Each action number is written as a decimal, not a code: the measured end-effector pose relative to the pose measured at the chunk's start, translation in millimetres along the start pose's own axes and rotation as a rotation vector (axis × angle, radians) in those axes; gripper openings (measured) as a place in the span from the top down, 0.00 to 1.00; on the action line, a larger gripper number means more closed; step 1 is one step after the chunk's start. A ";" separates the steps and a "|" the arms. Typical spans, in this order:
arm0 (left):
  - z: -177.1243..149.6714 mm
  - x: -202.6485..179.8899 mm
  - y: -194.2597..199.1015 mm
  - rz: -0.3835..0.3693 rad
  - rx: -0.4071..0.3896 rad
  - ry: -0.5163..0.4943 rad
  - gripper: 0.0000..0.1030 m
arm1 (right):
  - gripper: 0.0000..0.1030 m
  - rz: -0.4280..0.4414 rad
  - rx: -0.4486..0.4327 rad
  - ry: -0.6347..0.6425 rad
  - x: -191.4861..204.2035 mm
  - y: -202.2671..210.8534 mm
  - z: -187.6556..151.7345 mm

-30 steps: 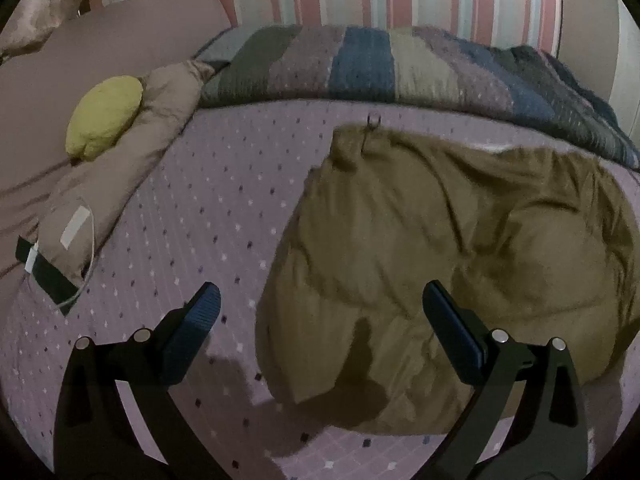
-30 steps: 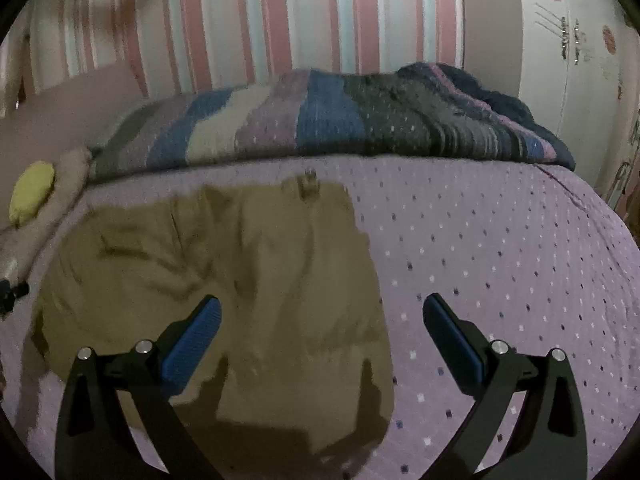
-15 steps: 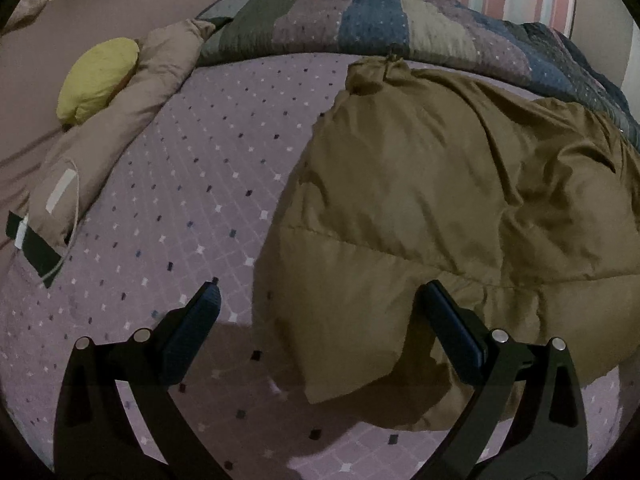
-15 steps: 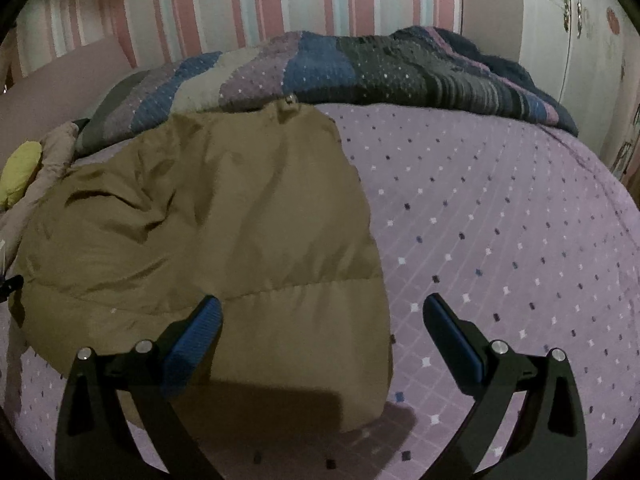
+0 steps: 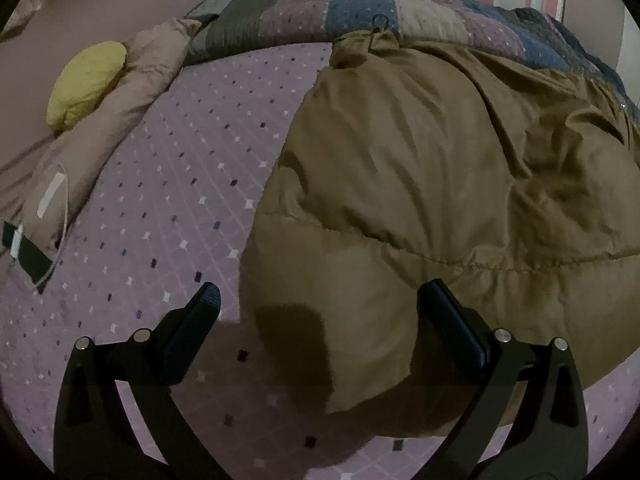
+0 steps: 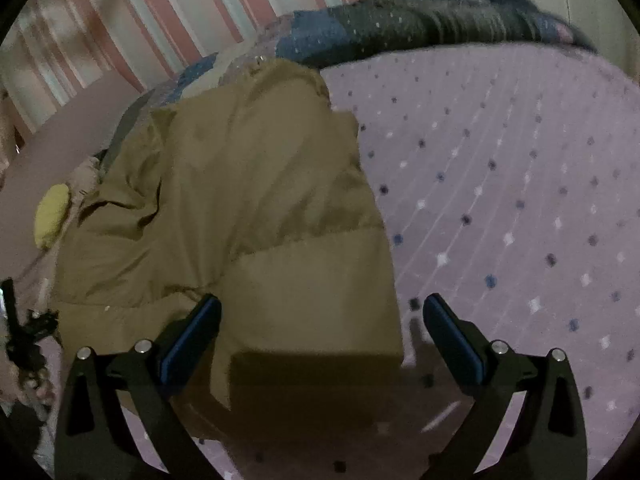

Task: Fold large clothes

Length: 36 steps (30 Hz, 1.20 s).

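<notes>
Left gripper (image 5: 320, 312) spread wide, nothing between its fingers; the near left corner of the brown padded jacket (image 5: 440, 184) bulges up into the gap, closer to the right-hand finger, and the finger shadow falls on the fabric. Right gripper (image 6: 320, 316) equally wide and empty-handed, straddling the jacket's near right corner, hem just ahead of the tips. Contact with the cloth is hard to call in either view.

Out from there, the jacket lies flat on the lilac dotted bedspread (image 5: 168, 184), its collar loop up against the striped quilt (image 5: 360, 4) at the far side. The left camera alone gives the tan pillow (image 5: 132, 96) with the yellow cushion (image 5: 86, 80) on it in clear view. The right camera alone shows the open stretch of bedspread to the jacket's right, and, at its left edge, the other gripper as a dark blurred shape.

Against half a second ago, both grippers have closed in: the jacket fills more of each view, and the right camera has rolled, tilting the striped wall (image 6: 132, 24).
</notes>
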State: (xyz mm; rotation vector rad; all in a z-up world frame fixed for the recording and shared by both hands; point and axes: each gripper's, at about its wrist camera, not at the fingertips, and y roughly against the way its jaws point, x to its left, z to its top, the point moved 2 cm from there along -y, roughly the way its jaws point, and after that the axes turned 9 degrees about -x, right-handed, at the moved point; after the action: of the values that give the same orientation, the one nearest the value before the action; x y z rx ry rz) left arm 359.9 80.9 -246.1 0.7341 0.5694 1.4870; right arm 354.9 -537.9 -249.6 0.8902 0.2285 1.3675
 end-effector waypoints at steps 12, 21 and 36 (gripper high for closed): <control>2.0 -4.1 -3.6 -0.001 0.005 -0.015 0.03 | 0.02 0.153 0.132 -0.008 19.5 -25.0 -7.9; 0.9 -1.5 -4.8 -0.059 0.051 0.023 0.03 | 0.01 0.128 0.214 0.038 35.1 -41.4 -8.9; -10.1 8.3 -17.3 -0.186 0.089 0.135 0.03 | 0.01 0.117 0.239 0.028 35.8 -46.3 -10.9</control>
State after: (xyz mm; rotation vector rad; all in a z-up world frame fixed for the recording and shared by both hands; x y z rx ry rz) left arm 364.4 91.0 -264.8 0.6341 0.7897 1.3509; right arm 391.3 -498.3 -275.2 1.0969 0.3722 1.4826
